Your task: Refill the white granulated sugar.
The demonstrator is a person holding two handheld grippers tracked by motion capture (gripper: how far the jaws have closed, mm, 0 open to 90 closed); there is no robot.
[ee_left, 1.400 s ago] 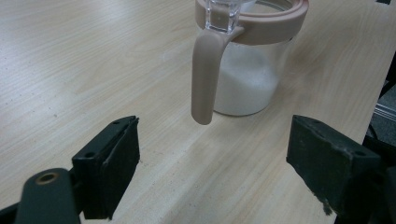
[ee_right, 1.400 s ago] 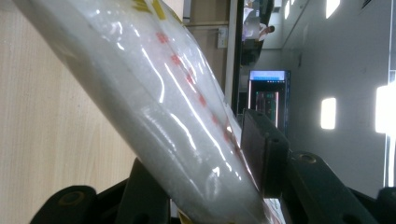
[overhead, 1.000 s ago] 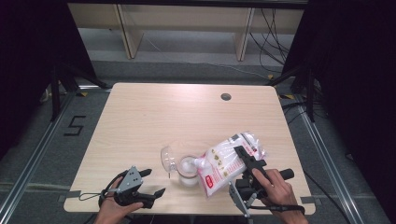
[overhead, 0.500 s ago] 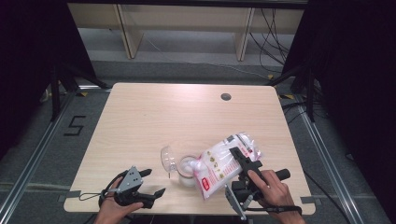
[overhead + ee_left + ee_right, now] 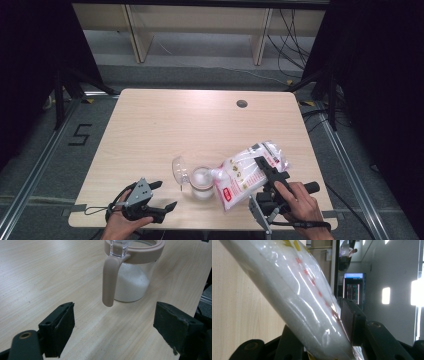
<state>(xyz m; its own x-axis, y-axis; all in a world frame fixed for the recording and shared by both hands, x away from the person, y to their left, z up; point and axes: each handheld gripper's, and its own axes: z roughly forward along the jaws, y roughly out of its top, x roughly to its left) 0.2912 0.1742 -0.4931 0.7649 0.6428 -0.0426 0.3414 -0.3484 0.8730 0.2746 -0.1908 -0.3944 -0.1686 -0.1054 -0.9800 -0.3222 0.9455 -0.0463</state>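
A person pours white granules from a bag into a jar on a pale wooden table (image 5: 150,130); seen from above, the action sits at the table's 6 o'clock edge.

At the left, near 7 o'clock, the left gripper (image 5: 162,195) rests low on the table in the person's left hand (image 5: 120,225); its jaws stand wide apart with nothing between them, pointed toward the jar, near it but not touching.

At the centre stands the clear glass jar with a beige rubber collar (image 5: 202,183); its hinged clear lid (image 5: 180,170) is swung open to the jar's 9 o'clock side; a beige clasp arm (image 5: 110,281) hangs down the front of the glass; the jar holds white granules, roughly half full, as far as the left gripper view shows.

At the right, the right gripper (image 5: 267,172) clamps the clear plastic bag with red and white label (image 5: 247,172) at its middle; the bag is tilted, its low corner over the jar's mouth at 9 o'clock, its fat end up toward 2 o'clock; it is plump with white granules (image 5: 294,302).

To pour well, I judge the bag's corner should stay centred over the mouth, the tilt raised slowly so the flow stays thin; the idle gripper could brace the jar against tipping; spilling over the collar is the chief risk.
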